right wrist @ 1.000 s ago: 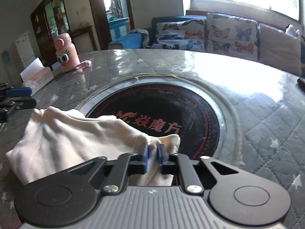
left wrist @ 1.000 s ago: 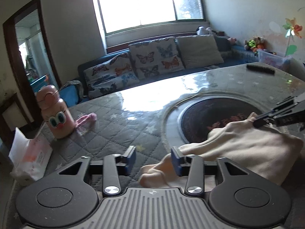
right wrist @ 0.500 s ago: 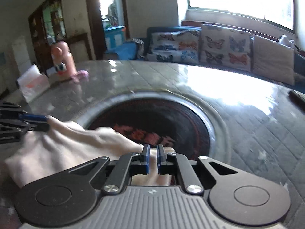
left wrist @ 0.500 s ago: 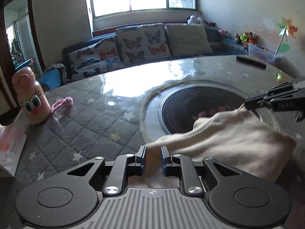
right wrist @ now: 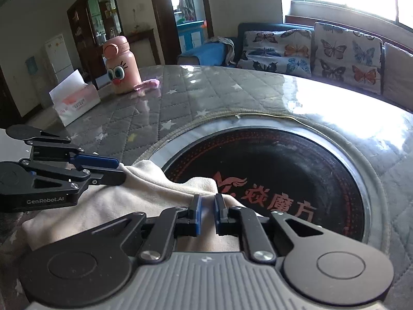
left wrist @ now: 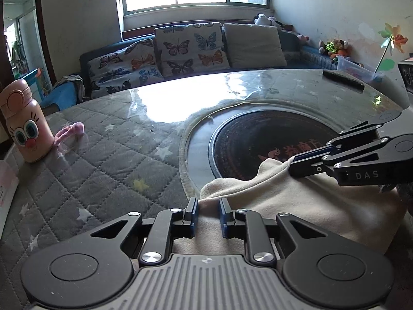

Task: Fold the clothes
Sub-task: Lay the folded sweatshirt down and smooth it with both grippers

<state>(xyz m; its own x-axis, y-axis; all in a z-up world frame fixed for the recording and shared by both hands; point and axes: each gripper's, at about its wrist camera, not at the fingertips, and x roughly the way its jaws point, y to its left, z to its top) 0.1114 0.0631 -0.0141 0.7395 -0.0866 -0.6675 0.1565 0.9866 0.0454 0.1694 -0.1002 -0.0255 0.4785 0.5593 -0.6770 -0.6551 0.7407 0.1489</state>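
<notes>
The near end of the cream garment (left wrist: 296,206) is hidden under both tools. The left gripper (left wrist: 208,213) and right gripper (right wrist: 205,213) each pinch its soft far edge in narrow jaws. It lies on the quilted, glossy table (left wrist: 116,160), overlapping a round black inset (right wrist: 296,170). Beyond are a pink bottle (right wrist: 121,66) and a butterfly-cushioned sofa (left wrist: 180,49).

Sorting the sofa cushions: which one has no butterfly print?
The plain beige cushion, rightmost on the dark blue sofa; the other cushions all carry colourful butterflies.
</notes>
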